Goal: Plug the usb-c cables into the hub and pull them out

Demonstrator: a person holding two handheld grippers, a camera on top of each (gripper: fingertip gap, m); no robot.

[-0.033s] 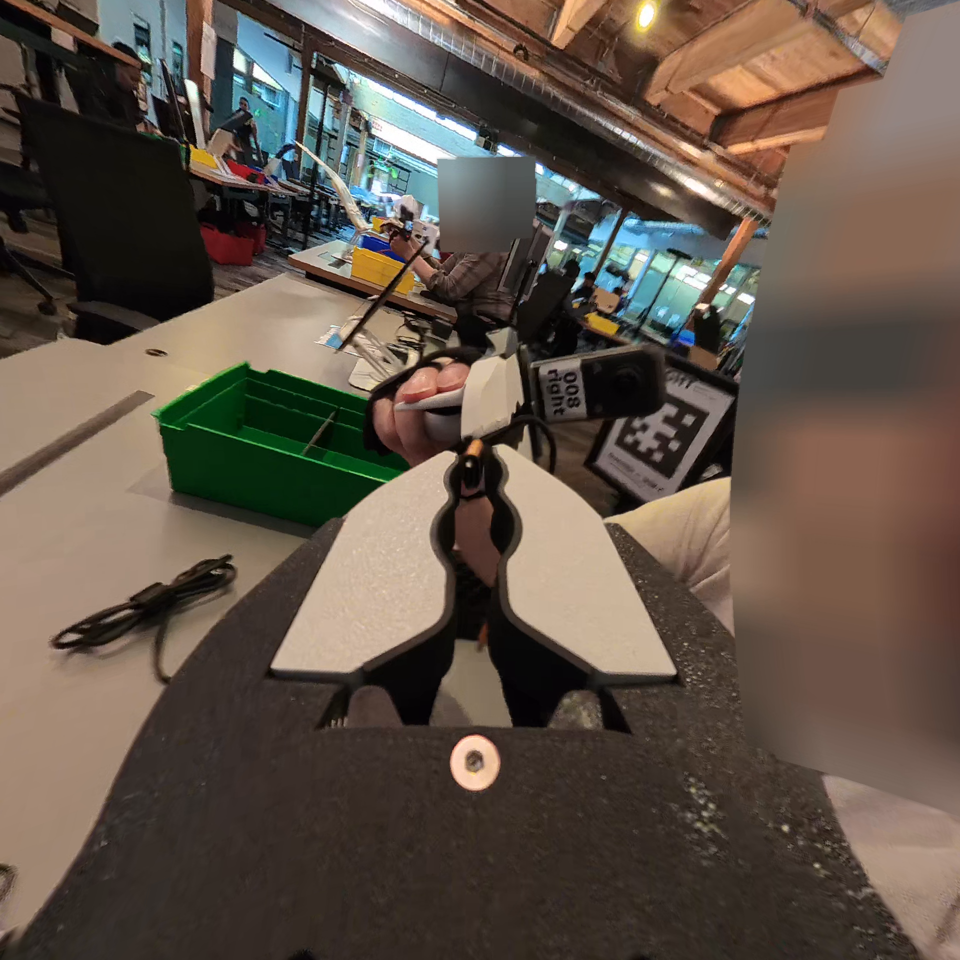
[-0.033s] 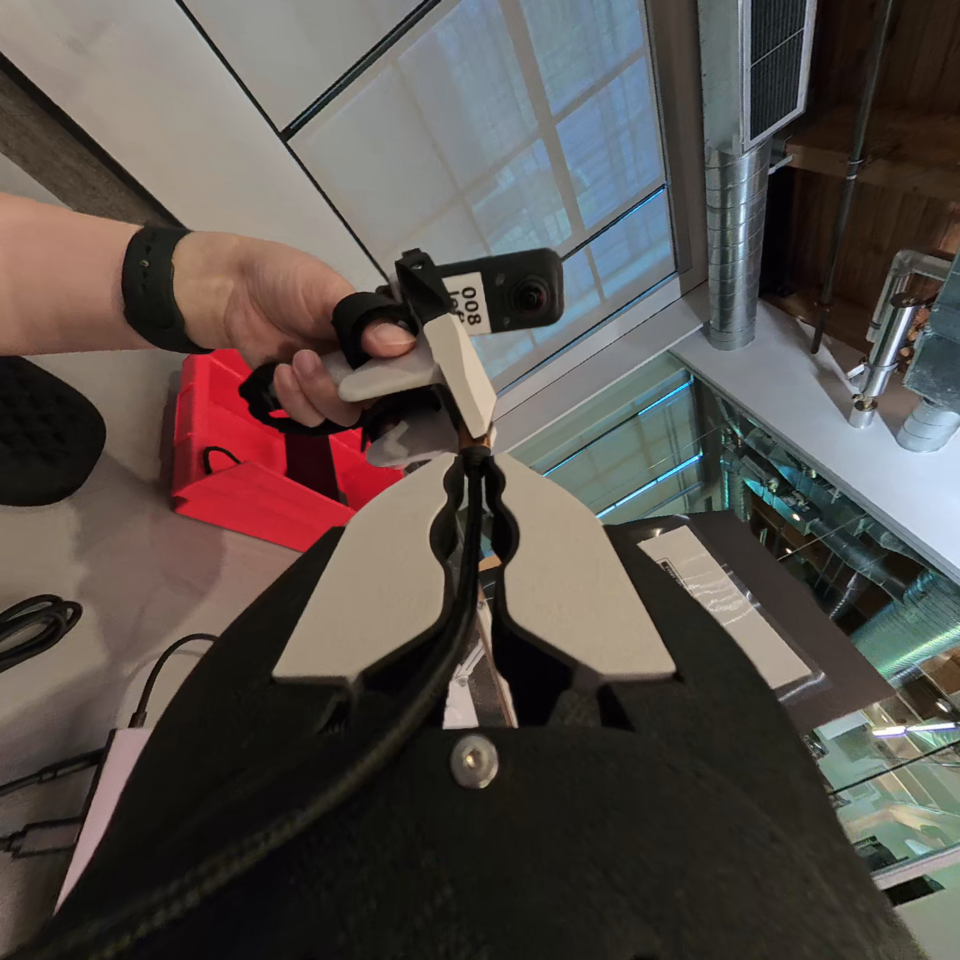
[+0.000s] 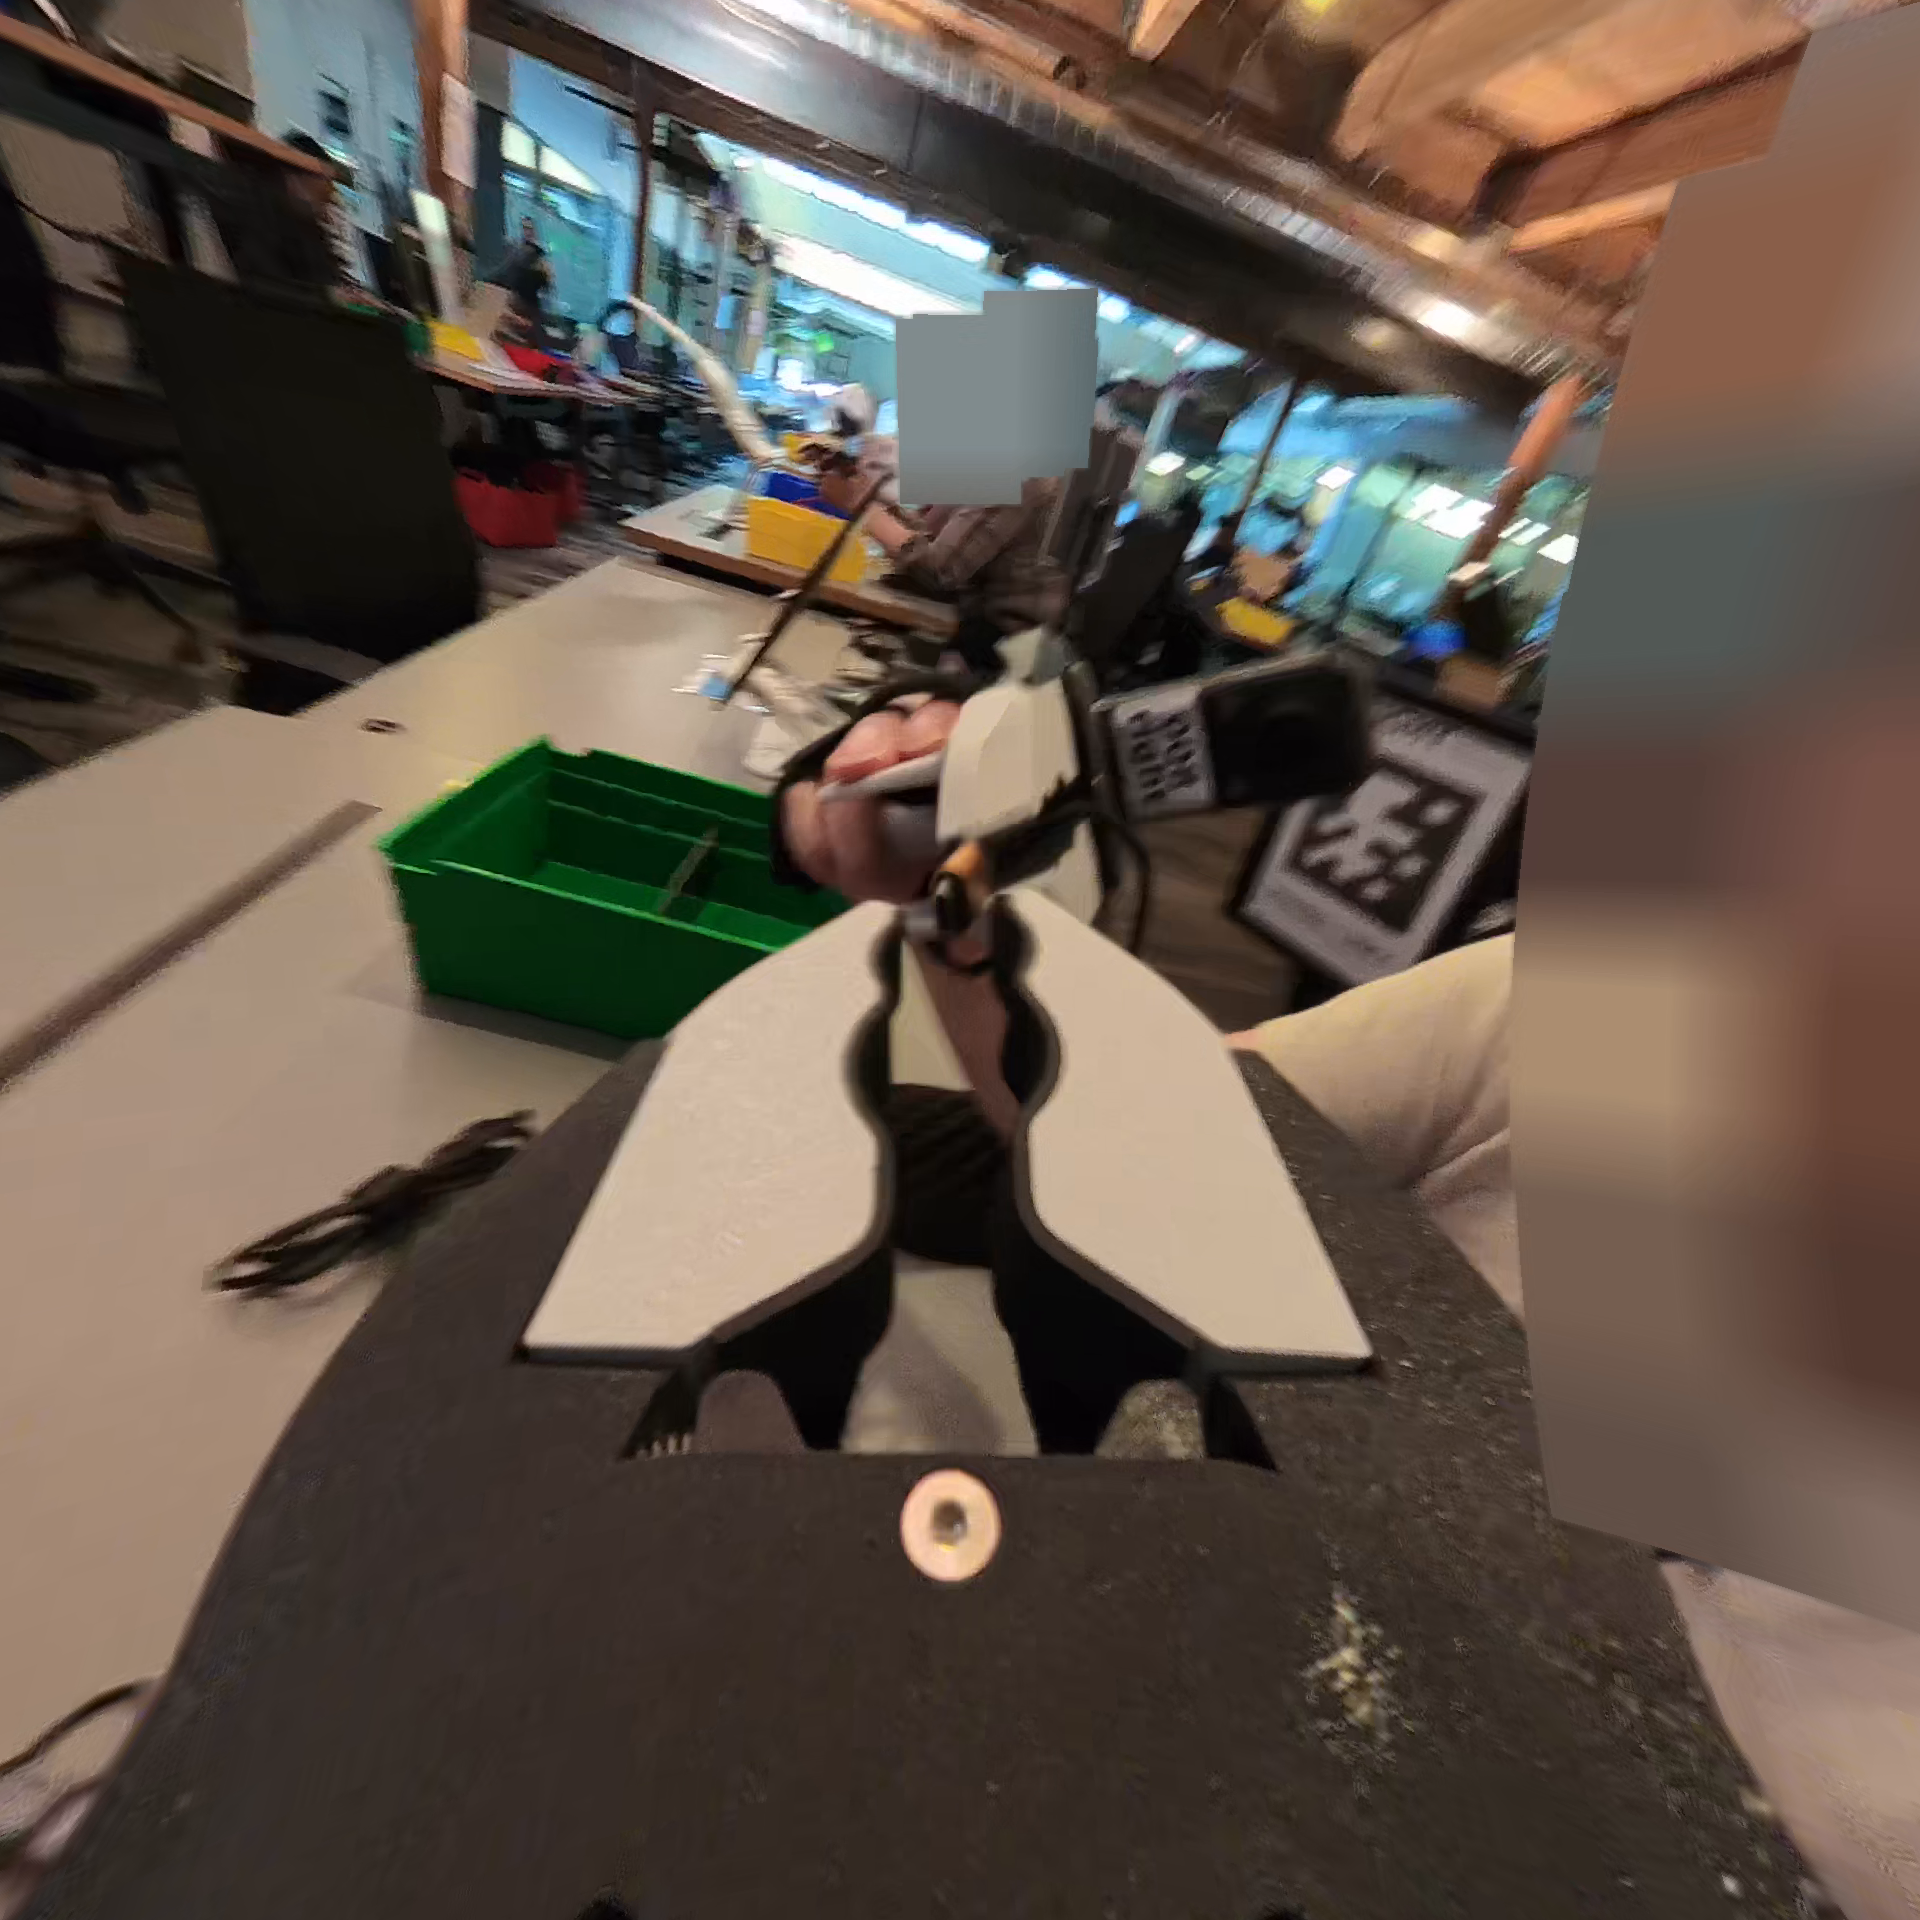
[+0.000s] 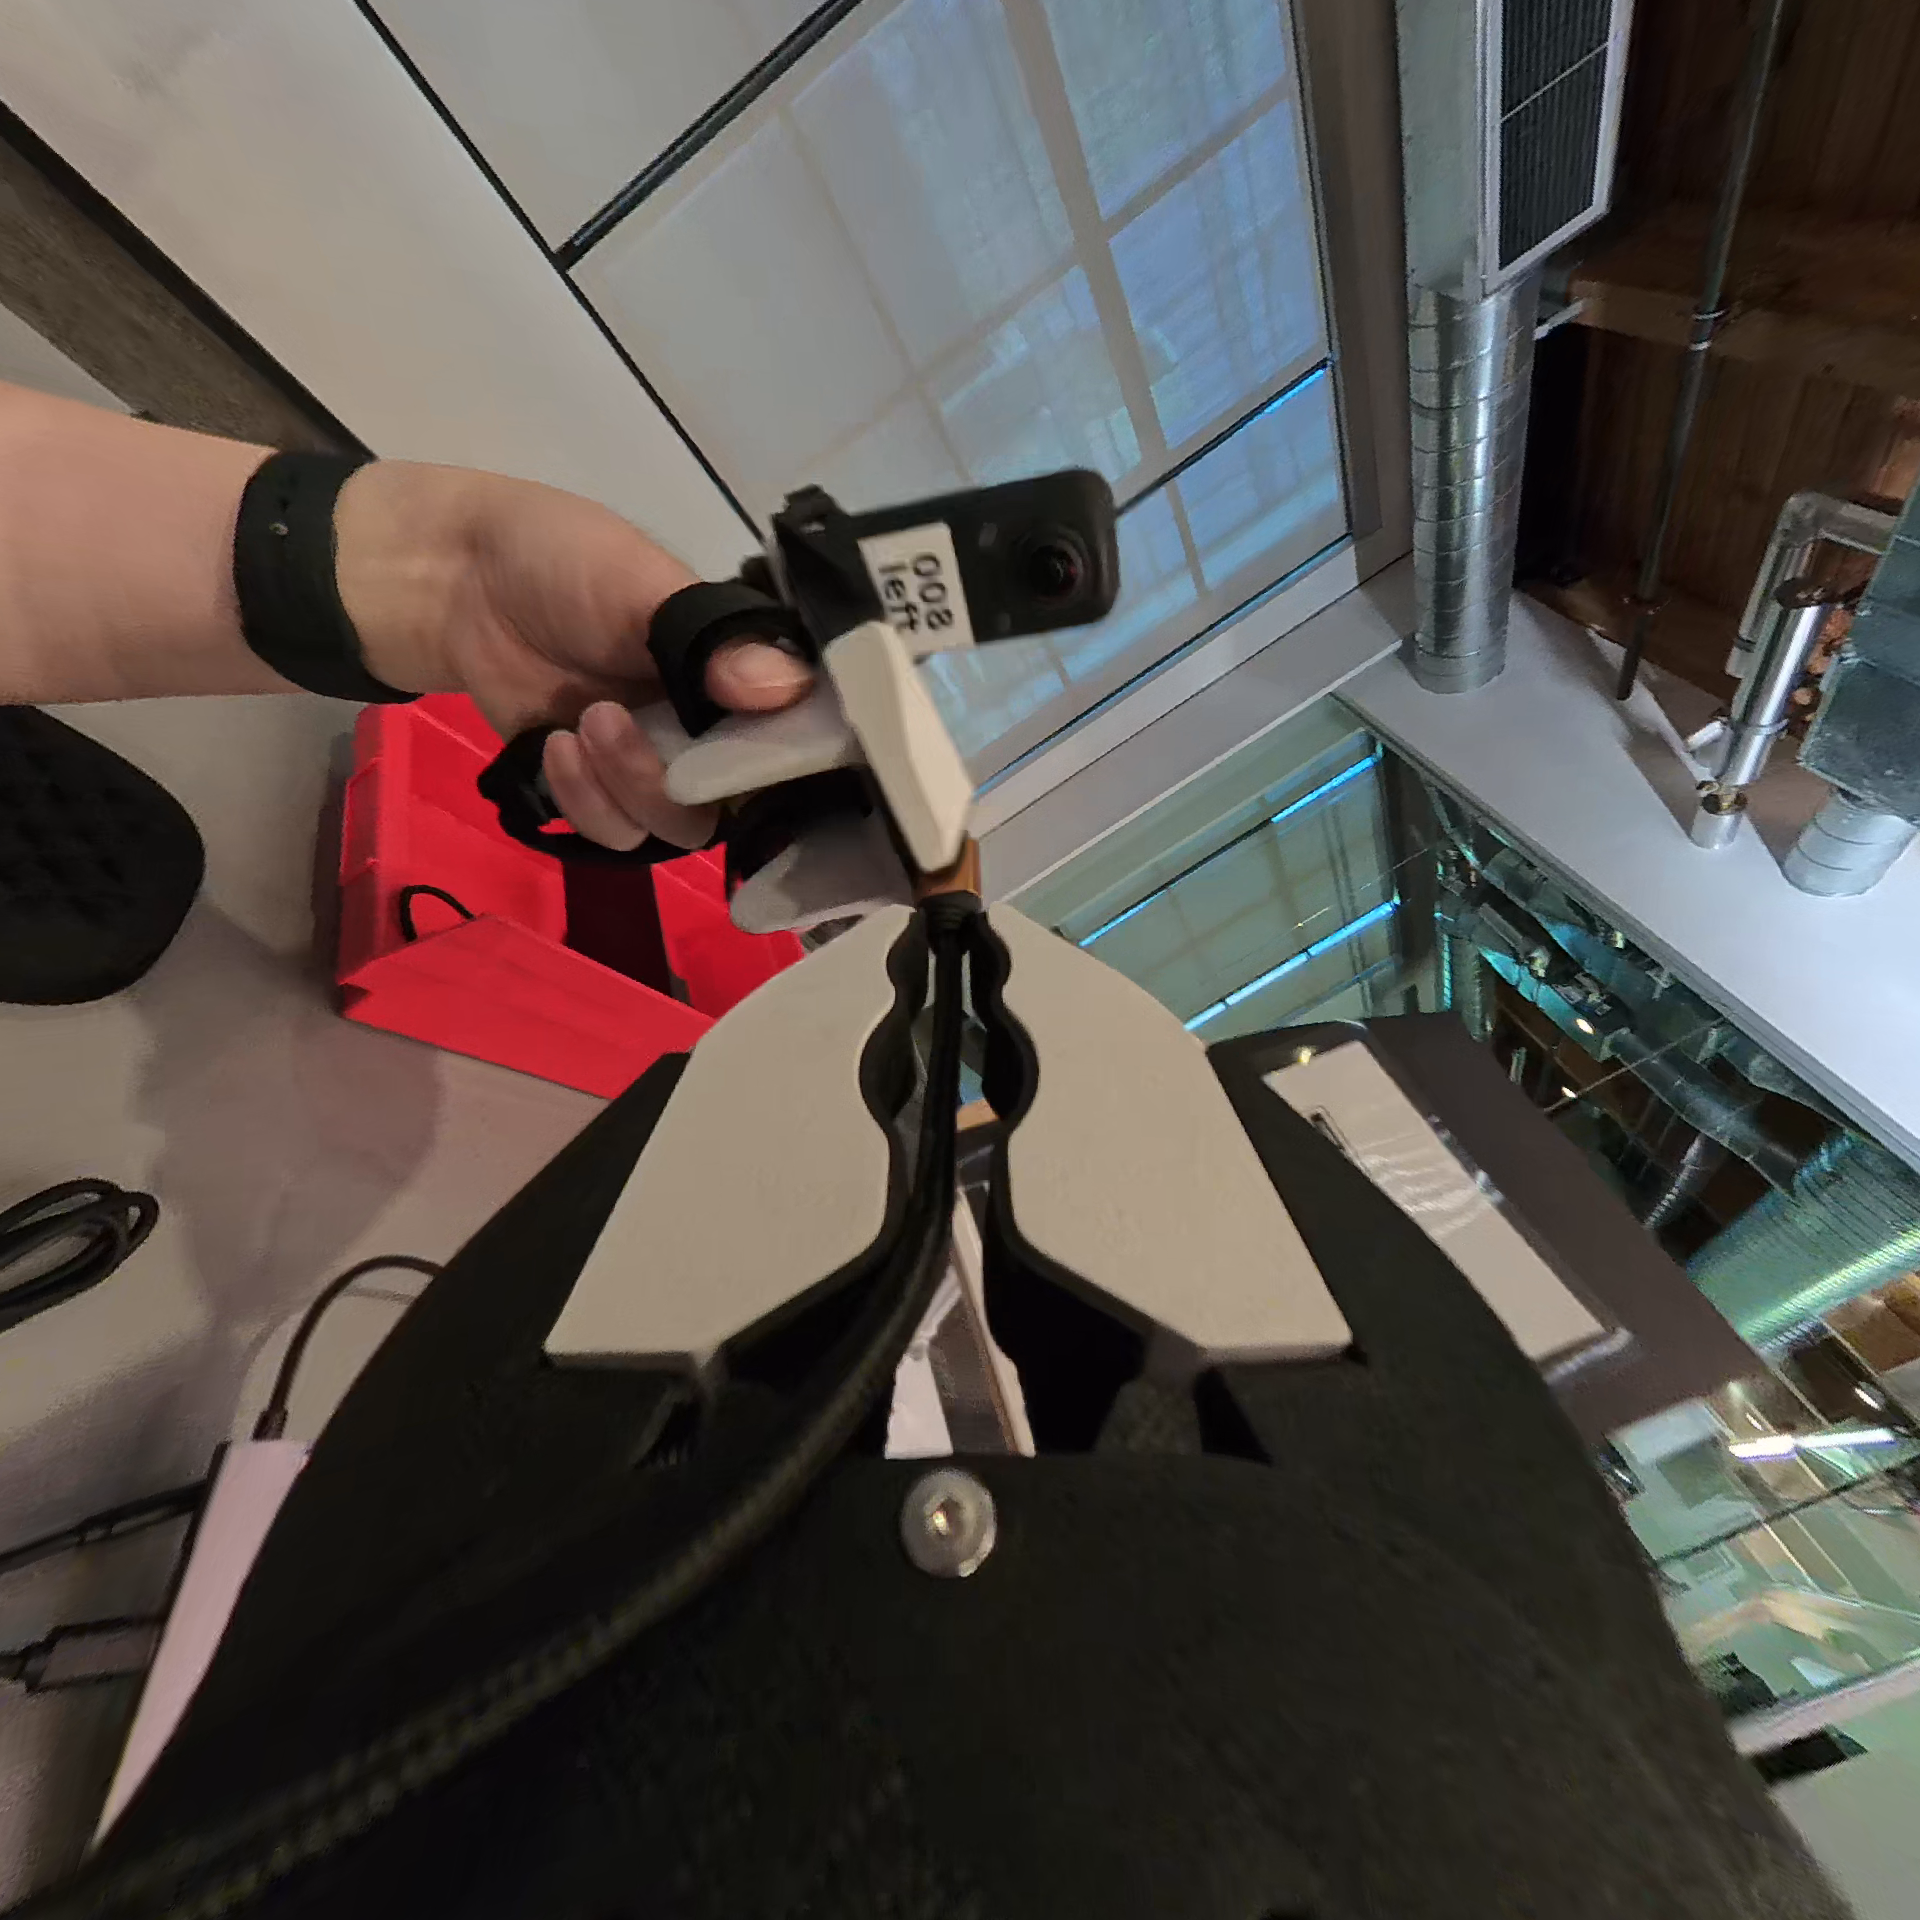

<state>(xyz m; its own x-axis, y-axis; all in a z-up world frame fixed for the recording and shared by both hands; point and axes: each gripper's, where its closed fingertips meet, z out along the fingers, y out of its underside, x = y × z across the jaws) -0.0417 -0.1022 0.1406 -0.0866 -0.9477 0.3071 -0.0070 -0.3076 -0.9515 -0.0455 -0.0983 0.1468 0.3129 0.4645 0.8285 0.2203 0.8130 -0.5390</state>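
Both grippers are held up in the air, tip to tip. My right gripper (image 4: 956,920) is shut on a black braided cable (image 4: 925,1143) just behind its copper-collared plug (image 4: 951,881). The plug also shows in the left wrist view (image 3: 961,878), where it sits between the tips of my left gripper (image 3: 954,925). The left jaws stand a little apart around it. A pale flat hub (image 4: 239,1558) lies on the table at the lower left of the right wrist view, with thin cables (image 4: 62,1662) going into its side. My gripper body hides most of it.
A green bin (image 3: 582,935) and a coiled black cable (image 3: 364,1216) lie on the grey table (image 3: 208,1039). A red bin (image 4: 499,935) and another coiled cable (image 4: 62,1236) are near the hub. A black-and-white marker board (image 3: 1382,831) stands behind; a person sits farther back. My left and right fingertips are right by each other.
The gap between my left gripper's jaws has widened a little around the plug. The left view has shifted and blurred. The right gripper still holds the cable.
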